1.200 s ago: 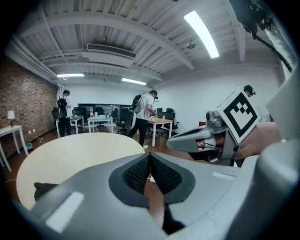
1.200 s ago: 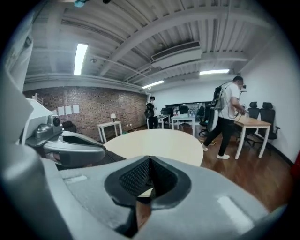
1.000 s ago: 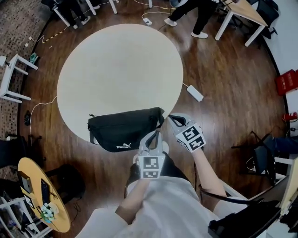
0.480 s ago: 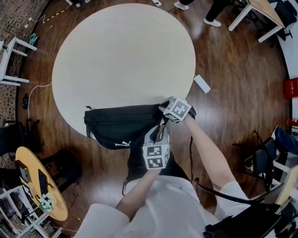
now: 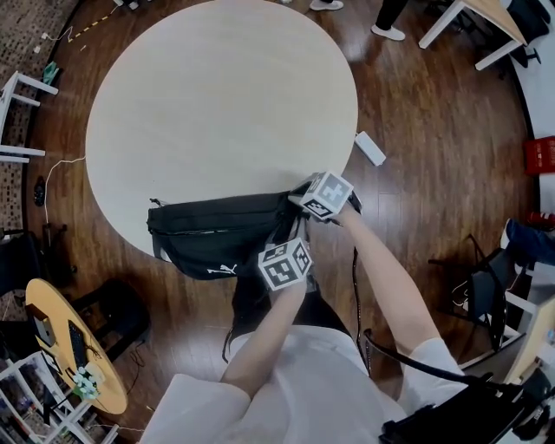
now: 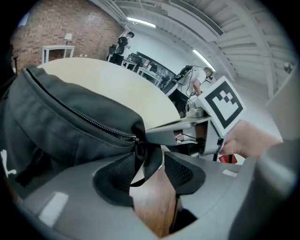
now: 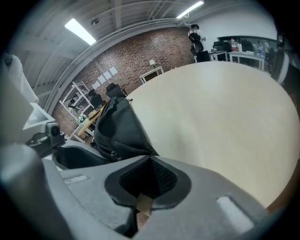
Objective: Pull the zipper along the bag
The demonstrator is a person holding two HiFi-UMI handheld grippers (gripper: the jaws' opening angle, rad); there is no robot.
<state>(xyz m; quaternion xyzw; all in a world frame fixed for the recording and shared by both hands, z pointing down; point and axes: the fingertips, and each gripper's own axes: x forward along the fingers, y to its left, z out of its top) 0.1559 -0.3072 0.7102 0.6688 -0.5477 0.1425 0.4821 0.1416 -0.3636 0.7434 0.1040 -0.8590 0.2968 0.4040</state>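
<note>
A black waist bag [image 5: 217, 238] lies on the near edge of the round beige table [image 5: 217, 95], its zipper [image 6: 89, 119] running along the top. My right gripper [image 5: 297, 204] is shut on the bag's right end, and the fabric corner [image 7: 136, 140] runs into its closed jaws [image 7: 149, 176]. My left gripper [image 5: 286, 236] is at the same end from below. Its jaws [image 6: 149, 168] are opening. The zipper slider [image 6: 136, 138] and a black pull strap [image 6: 149, 157] hang between the pads [image 6: 117, 173], which do not press on them.
A white power strip [image 5: 370, 148] lies on the wooden floor right of the table. Dark chairs [image 5: 486, 295] stand at the right, a small yellow table [image 5: 65, 347] at the lower left, white furniture legs [image 5: 17, 87] at the far left. A person's legs [image 5: 386, 17] show at the top.
My right gripper has swung left onto the bag's right end and closed there. My left gripper has moved up to that end and tilted. The bag sits slightly further left in view.
</note>
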